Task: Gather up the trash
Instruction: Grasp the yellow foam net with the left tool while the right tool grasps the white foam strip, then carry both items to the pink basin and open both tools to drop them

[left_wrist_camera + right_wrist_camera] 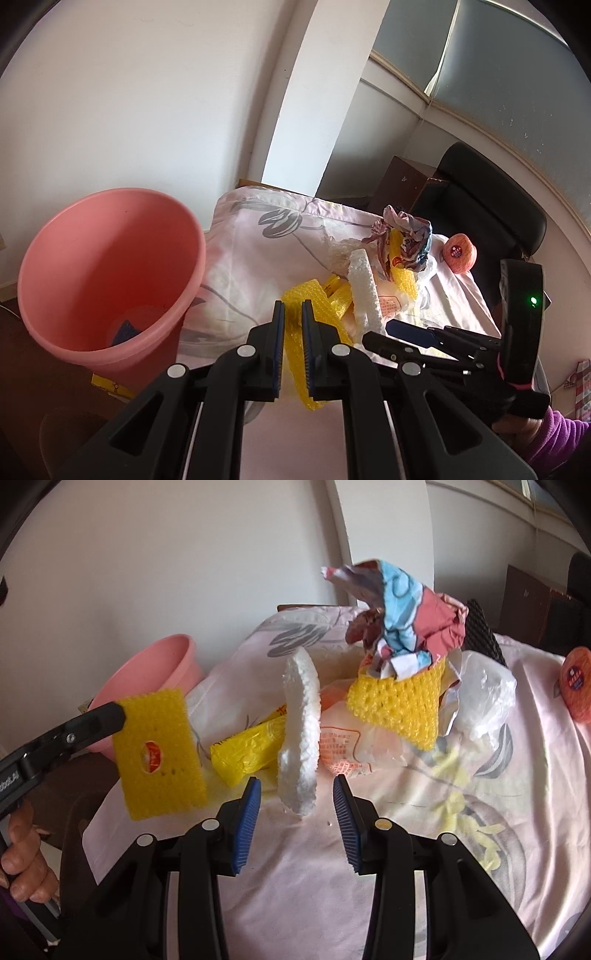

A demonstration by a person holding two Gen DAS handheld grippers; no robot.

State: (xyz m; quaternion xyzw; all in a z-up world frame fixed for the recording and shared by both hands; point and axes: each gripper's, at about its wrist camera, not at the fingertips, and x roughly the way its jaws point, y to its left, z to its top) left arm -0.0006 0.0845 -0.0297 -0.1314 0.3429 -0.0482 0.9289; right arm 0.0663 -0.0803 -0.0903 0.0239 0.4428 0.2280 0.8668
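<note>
So that yellow foam net sleeve (159,755) is pinched in your left gripper (293,325), fingers closed down on it with just the foam between the pads, and it's hanging off the cloth, up in the air near the table's left edge. The pink bucket (110,273) sits just to the left of it, below the table edge, with something dark blue at the bottom. Your right gripper (297,812) is wide open and holding nothing, with the white foam piece (300,731) standing on edge right in front of the gap, not touched by either pad. Behind that there's a yellow plastic packet (247,753) lying flat, a clear printed bag (351,749), and a second yellow foam net (400,707) with a crumpled pink and blue wrapper (410,620) stuffed on top of it. A clear plastic bag (484,698) is bunched up just right of that pile. All of it's on the floral pink cloth (480,812), and an apple with a sticker (578,683) is sitting well off to the right.
</note>
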